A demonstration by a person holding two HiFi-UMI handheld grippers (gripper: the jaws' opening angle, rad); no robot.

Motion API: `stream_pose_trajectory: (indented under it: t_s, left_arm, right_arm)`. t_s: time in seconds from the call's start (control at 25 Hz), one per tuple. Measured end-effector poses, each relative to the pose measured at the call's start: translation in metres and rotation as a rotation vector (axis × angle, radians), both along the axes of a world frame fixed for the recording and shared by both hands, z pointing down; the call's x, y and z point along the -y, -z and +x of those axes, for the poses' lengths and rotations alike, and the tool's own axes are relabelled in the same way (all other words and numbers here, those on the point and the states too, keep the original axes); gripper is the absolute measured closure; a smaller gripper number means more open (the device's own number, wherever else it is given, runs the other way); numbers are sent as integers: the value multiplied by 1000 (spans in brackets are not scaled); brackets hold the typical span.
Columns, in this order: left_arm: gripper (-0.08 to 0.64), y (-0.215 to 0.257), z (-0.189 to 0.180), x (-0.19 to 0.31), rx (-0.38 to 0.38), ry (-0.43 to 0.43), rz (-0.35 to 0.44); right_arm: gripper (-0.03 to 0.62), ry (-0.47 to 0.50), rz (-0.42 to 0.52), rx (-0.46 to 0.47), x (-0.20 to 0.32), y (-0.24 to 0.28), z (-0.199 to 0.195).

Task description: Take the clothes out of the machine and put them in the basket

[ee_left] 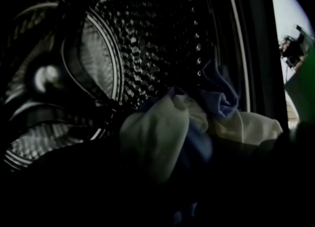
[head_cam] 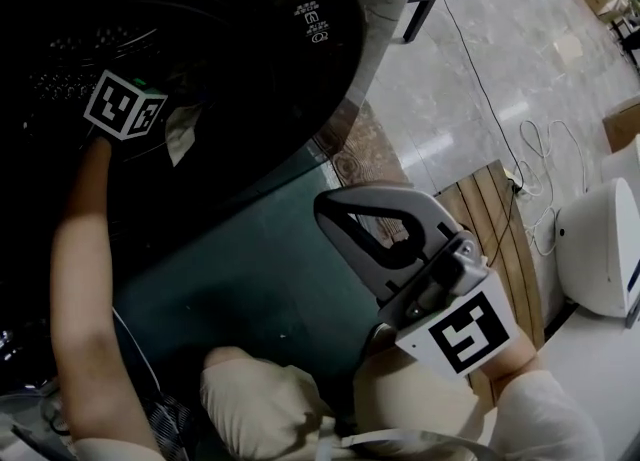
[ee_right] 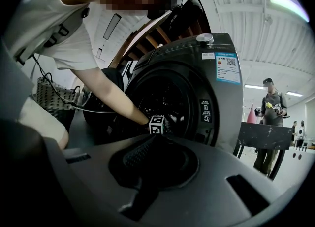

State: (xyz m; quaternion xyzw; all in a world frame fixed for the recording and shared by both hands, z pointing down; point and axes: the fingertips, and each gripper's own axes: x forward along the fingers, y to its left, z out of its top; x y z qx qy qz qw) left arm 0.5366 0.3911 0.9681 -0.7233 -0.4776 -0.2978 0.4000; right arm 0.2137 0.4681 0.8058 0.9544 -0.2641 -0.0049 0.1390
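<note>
Plainly the clothes (ee_left: pixel 157 132) are the soft, limp sort of load: a pale cloth bunched up with a blue piece (ee_left: pixel 221 93), heaped low against the dimpled wall of the drum (ee_left: pixel 147 39), inside the machine (ee_right: pixel 206 73). I'd judge them light and floppy, with nothing fragile about them. They're likely to trail and drag one another along if caught by an edge. A thick fold in the middle of the pale bundle looks the best place to bite, since a thin hem could slip free.

The left gripper (head_cam: pixel 125 106) is deep in the door opening, and the person's bare left arm (head_cam: pixel 85 279) is stretched out nearly straight from the shoulder to reach it. A pale scrap (head_cam: pixel 182 134) shows just beside its marker cube. From its own view the bundle sits close in front, but the lower part is so dark that I cannot tell whether the jaws are spread or already nipping cloth.

The right gripper (head_cam: pixel 330 207) hangs back over the person's lap, well apart from the opening, with its jaws pressed together on nothing. It points toward the front of the machine.

The wicker basket (ee_right: pixel 49 95) stands on the floor behind the person's outstretched arm, on the far side of the machine door. Any lifted garment has to be swung back and round to get there.
</note>
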Motion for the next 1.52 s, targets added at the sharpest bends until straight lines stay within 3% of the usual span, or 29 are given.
stream_pose_trajectory:
  t_s: [0.12,0.24,0.4,0.6,0.88,1.04,1.16,1.52]
  left_arm:
    - [105,-10,0,-1,50,19,38]
    - [289,-9,-9,-3,74,-4,63]
    - [411,-3,-15,-2,105,61,27]
    - [428,20,-15,10,28,149,-77]
    - [430,45,-32,21,-46,141,-156]
    - [433,66,-43,33,-89,143,-202]
    - [434,73,-61,35,-46,185,-250]
    - [437,130,-134,59,26,245,-351]
  right_arm:
    - [580,-5,-11,8,-4,-3,-3]
    - [580,-9,-13,9,-8,-2,-5]
    - [580,-14,7,-1,-5,3,-3]
    - [580,17,14,-14,15,7,0]
    - [580,67,31,-27,47,8,3]
    - [580,137,23,13,77,11,3]
    - [580,159,38,98,90,23,-1]
    - [580,93,40,239,92,111,-30]
